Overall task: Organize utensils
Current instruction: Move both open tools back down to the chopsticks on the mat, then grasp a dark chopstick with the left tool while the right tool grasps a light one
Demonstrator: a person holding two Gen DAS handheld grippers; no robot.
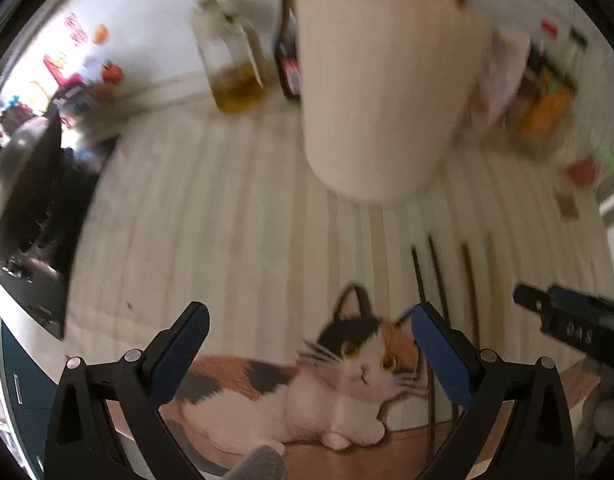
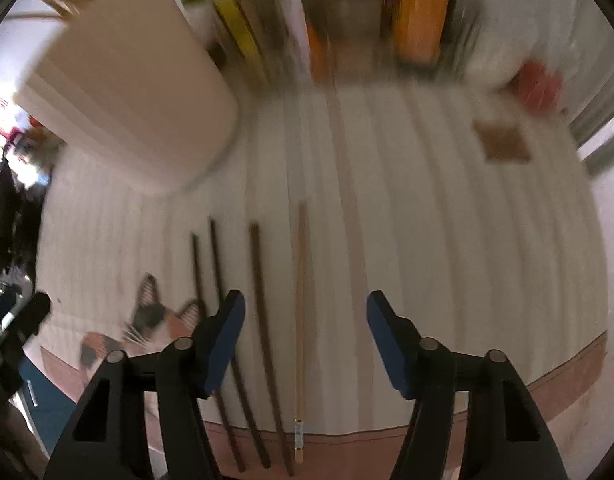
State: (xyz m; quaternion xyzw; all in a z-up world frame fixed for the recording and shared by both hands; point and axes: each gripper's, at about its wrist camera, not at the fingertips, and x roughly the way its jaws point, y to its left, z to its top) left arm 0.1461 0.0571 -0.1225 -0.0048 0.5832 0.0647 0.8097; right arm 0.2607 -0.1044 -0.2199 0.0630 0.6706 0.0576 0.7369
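Note:
Several chopsticks lie side by side on a striped white mat [image 2: 447,240]: dark brown ones [image 2: 263,320] and one pale bamboo one [image 2: 301,320]. They also show in the left wrist view [image 1: 439,276]. A tall white utensil holder [image 1: 387,88] stands at the back with sticks poking out of its top; it also shows in the right wrist view [image 2: 135,92]. My right gripper [image 2: 303,320] is open and empty, hovering over the chopsticks. My left gripper [image 1: 309,328] is open and empty above the mat's cat picture [image 1: 347,372].
An oil bottle [image 1: 235,60] and a dark sauce bottle [image 1: 289,52] stand behind the holder. Boxes and packets [image 2: 419,12] line the back wall. A black stove top [image 1: 35,220] lies left. A small brown square [image 2: 503,140] sits at the right.

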